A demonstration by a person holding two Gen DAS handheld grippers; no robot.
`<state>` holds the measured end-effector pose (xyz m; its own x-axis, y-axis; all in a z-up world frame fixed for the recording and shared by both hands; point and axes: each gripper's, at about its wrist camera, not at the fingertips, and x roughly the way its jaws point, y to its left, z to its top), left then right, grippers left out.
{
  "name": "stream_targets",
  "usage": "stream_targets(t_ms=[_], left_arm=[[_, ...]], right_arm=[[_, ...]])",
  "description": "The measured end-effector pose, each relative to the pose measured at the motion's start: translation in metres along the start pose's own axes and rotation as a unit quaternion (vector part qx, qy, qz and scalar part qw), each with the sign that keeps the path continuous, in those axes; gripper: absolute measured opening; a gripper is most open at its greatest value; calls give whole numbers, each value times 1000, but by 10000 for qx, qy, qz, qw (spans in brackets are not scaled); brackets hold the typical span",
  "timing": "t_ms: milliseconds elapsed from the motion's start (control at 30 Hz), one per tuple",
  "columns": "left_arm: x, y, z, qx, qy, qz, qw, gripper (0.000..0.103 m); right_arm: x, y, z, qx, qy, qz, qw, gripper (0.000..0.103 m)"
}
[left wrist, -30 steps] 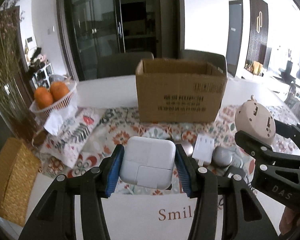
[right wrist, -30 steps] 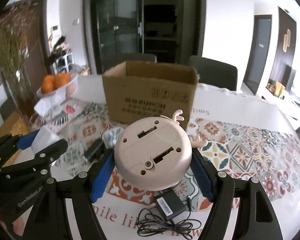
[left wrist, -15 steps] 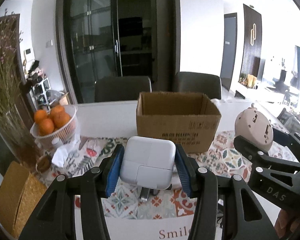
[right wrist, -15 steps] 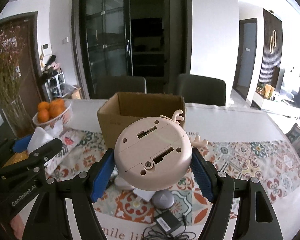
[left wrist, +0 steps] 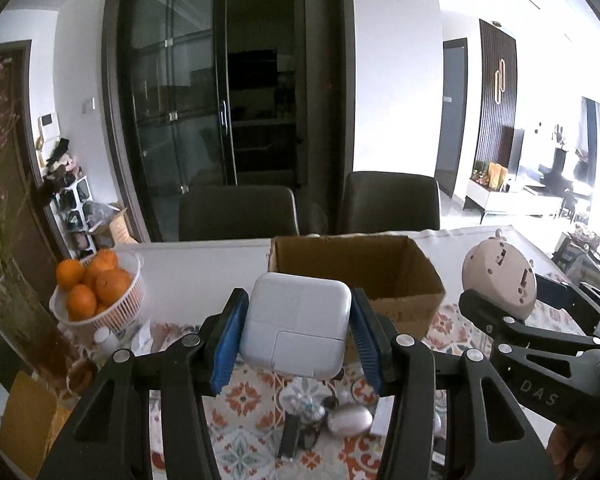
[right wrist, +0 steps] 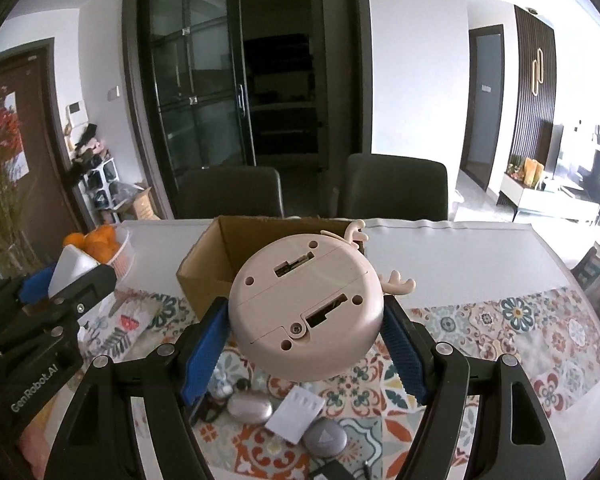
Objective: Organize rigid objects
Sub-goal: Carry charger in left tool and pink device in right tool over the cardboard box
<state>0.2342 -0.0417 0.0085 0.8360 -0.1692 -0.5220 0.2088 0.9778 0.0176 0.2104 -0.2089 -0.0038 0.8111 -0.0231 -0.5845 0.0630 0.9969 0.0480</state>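
Observation:
My left gripper (left wrist: 296, 336) is shut on a white square power adapter (left wrist: 296, 326), held in the air between its blue pads. My right gripper (right wrist: 304, 340) is shut on a round pink device with small antlers (right wrist: 306, 308), its underside facing the camera. An open brown cardboard box (left wrist: 356, 268) stands on the table just beyond both held things; it shows again as the box (right wrist: 208, 268) in the right wrist view. In the left wrist view the pink device (left wrist: 498, 276) hangs at the right, level with the box. The adapter (right wrist: 70, 270) appears at the left of the right wrist view.
Below on the patterned tablecloth (right wrist: 500, 328) lie a pinkish oval case (right wrist: 249, 408), a white flat piece (right wrist: 296, 412), a grey oval case (right wrist: 325, 438) and a black adapter with cable (right wrist: 332, 472). A white basket of oranges (left wrist: 100, 292) stands left. Two dark chairs (left wrist: 238, 212) sit behind the table.
Both grippers have risen and tilted up with their loads. The box now sits lower in view, with its open inside showing, and the small things on the cloth have dropped toward the bottom edge.

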Motion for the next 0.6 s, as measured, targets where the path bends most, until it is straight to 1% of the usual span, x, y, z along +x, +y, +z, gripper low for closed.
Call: stream_targets(t_ms=[400, 600], left_arm=[[47, -3, 38, 42, 223, -212, 9995, 51], [75, -6, 57, 134, 429, -307, 9985, 51]], right_arm=[[41, -10, 42, 45, 279, -43, 9996, 75], [63, -14, 60, 11, 492, -40, 9988, 75]])
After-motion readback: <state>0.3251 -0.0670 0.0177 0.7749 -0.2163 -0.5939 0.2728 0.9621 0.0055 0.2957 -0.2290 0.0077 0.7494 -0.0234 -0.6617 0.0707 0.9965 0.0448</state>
